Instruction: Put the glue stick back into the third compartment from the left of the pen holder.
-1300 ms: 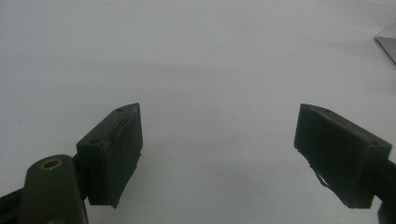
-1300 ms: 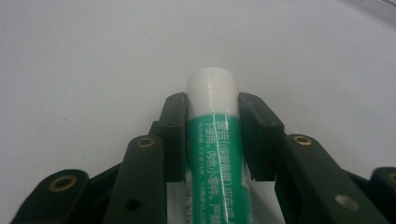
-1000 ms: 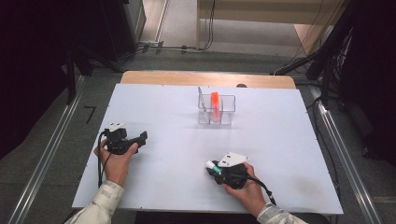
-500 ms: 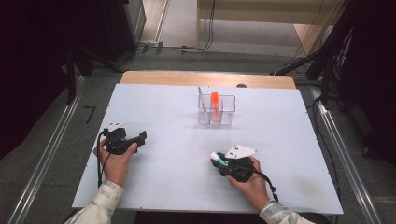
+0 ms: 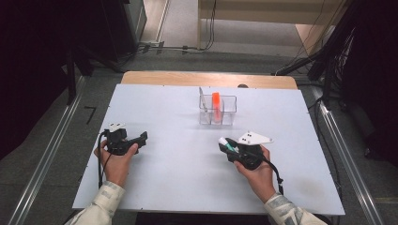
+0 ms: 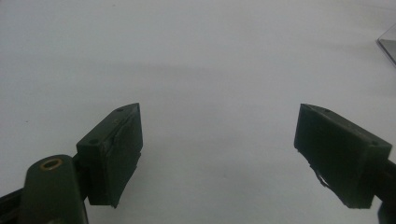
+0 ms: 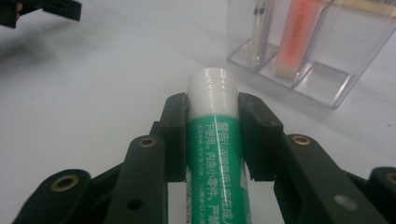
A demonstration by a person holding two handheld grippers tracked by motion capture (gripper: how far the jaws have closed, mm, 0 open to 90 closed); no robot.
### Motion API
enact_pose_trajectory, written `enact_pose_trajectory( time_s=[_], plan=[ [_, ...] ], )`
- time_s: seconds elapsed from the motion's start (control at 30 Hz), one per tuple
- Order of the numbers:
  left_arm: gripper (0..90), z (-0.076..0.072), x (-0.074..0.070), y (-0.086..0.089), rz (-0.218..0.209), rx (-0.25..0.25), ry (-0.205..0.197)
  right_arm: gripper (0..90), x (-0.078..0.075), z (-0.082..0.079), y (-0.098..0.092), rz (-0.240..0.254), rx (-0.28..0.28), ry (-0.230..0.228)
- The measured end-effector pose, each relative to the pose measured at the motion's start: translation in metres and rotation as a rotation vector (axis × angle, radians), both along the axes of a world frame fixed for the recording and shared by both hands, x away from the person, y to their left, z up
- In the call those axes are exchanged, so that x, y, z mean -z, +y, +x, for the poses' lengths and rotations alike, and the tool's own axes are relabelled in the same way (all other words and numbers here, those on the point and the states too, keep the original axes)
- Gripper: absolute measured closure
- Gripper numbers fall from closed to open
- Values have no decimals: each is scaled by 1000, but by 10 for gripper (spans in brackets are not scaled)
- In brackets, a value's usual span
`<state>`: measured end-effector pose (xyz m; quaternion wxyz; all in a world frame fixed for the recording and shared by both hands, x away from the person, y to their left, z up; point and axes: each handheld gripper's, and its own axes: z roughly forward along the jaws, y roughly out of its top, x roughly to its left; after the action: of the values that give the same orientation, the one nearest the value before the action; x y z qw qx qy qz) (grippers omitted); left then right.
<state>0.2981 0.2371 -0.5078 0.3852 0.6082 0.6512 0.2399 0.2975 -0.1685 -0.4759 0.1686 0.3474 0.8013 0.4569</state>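
A green tube with a white cap lies lengthwise between the jaws of my right gripper, which is shut on it; in the high view the right gripper sits at the table's front right, with the tube's cap pointing left. A clear plastic organiser stands mid-table, holding an orange item and a thin clear one; in the right gripper view the organiser is ahead to the right. My left gripper rests at the front left, open, with bare table between its pads.
The white table top lies on a wooden board. Metal rails run along both sides on the floor. Cables lie on the floor behind the table.
My right hand has lifted and drifted slightly right and away with the green tube still gripped. The left hand has stayed put.
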Motion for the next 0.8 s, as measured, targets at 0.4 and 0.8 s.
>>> enact_pose_trajectory(
  time_s=[0.4,0.8],
  plan=[
    [167,1,1,0,-2,-3,1,630,-22,32,-4,55,82,-44],
    [167,1,1,0,-4,-2,1,630,-40,55,-3,57,132,-70]
  ],
)
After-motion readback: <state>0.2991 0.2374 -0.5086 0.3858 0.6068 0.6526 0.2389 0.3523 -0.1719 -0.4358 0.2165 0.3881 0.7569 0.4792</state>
